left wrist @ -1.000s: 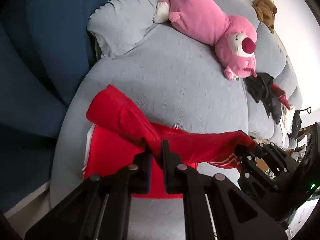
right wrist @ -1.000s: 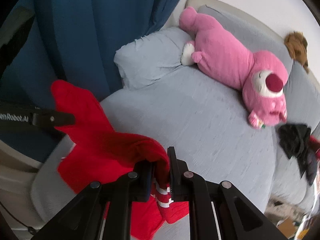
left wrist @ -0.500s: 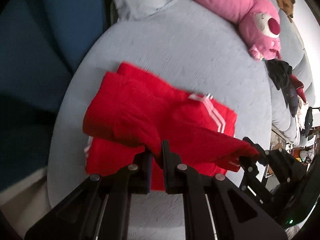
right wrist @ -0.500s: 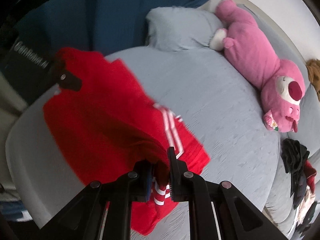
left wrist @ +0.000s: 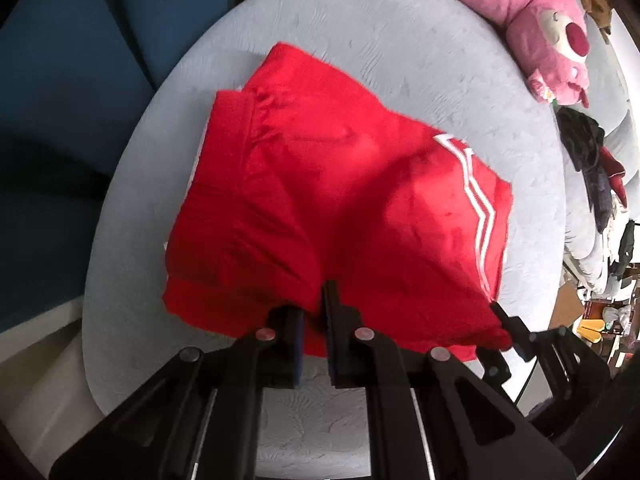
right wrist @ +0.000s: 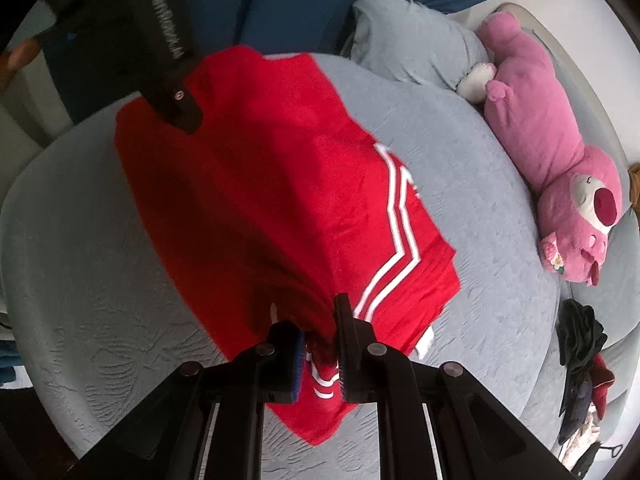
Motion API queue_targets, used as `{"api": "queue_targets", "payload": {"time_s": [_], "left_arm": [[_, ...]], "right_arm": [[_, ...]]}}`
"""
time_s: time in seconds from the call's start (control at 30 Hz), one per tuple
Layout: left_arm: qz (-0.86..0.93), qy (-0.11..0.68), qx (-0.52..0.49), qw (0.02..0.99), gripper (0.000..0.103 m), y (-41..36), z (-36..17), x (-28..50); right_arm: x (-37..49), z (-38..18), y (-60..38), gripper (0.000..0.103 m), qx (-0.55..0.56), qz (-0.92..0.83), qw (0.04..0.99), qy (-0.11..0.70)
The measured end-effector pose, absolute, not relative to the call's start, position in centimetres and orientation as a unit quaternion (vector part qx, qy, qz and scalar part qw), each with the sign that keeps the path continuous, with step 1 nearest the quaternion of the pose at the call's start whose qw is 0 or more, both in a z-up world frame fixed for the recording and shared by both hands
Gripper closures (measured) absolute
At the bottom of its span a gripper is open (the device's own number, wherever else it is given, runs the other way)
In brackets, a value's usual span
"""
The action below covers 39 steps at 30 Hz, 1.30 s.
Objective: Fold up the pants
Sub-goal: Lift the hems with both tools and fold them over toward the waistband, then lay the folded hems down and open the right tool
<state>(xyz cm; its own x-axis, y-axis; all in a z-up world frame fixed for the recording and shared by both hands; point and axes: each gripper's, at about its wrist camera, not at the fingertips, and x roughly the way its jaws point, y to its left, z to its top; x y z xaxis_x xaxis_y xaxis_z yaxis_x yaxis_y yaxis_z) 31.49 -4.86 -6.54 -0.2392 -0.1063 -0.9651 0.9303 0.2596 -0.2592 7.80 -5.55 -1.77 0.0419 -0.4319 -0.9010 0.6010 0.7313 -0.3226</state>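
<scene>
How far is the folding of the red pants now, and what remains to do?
Done: the red pants lie doubled in layers on the grey sofa. In hand: the left gripper and right gripper both clamp the near edge. Left: probably lay this edge down, release and smooth.

Grey sofa seat with red pants, a pink plush toy and loose clothes on it

The grey sofa (left wrist: 420, 60) has a broad, rounded seat of textured fabric. The red pants (left wrist: 340, 200) with white side stripes lie spread on it, straight ahead of the left claw (left wrist: 316, 328) and the right claw (right wrist: 320, 340), their near edge at the claw tips. Beyond the pants, to the right, a pink plush toy (right wrist: 560, 168) lies along the back of the seat, a grey cushion (right wrist: 408, 52) beside it. Far right of the claws, a heap of dark clothes (right wrist: 580, 340) rests on the seat.
</scene>
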Motion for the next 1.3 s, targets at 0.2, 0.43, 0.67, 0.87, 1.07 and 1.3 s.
{"api": "queue_targets", "payload": {"time_s": [0.2, 0.43, 0.67, 0.87, 1.07, 1.3], "left_arm": [[-0.504, 0.589, 0.366, 0.515, 0.096, -4.7, -7.6, 31.1], [-0.507, 0.569, 0.388, 0.518, 0.096, -4.6, -7.8, 30.5], [-0.507, 0.567, 0.394, 0.516, 0.096, -4.3, -8.1, 30.5], [-0.507, 0.568, 0.397, 0.513, 0.095, -4.0, -8.6, 30.6], [-0.506, 0.567, 0.404, 0.509, 0.094, -3.7, -9.1, 30.7], [-0.505, 0.566, 0.410, 0.506, 0.093, -3.7, -9.8, 30.8]], "right_arm": [[8.2, -3.2, -5.2, 0.091, 0.080, -0.355, 0.716, 0.595], [8.2, -3.6, -5.2, 0.091, 0.108, -0.358, 0.715, 0.590], [8.5, -4.0, -4.9, 0.091, 0.120, -0.357, 0.713, 0.592], [8.7, -4.3, -4.9, 0.091, 0.135, -0.358, 0.709, 0.593], [9.1, -4.7, -4.7, 0.091, 0.143, -0.357, 0.705, 0.596], [9.5, -4.9, -4.4, 0.090, 0.154, -0.359, 0.699, 0.599]]}}
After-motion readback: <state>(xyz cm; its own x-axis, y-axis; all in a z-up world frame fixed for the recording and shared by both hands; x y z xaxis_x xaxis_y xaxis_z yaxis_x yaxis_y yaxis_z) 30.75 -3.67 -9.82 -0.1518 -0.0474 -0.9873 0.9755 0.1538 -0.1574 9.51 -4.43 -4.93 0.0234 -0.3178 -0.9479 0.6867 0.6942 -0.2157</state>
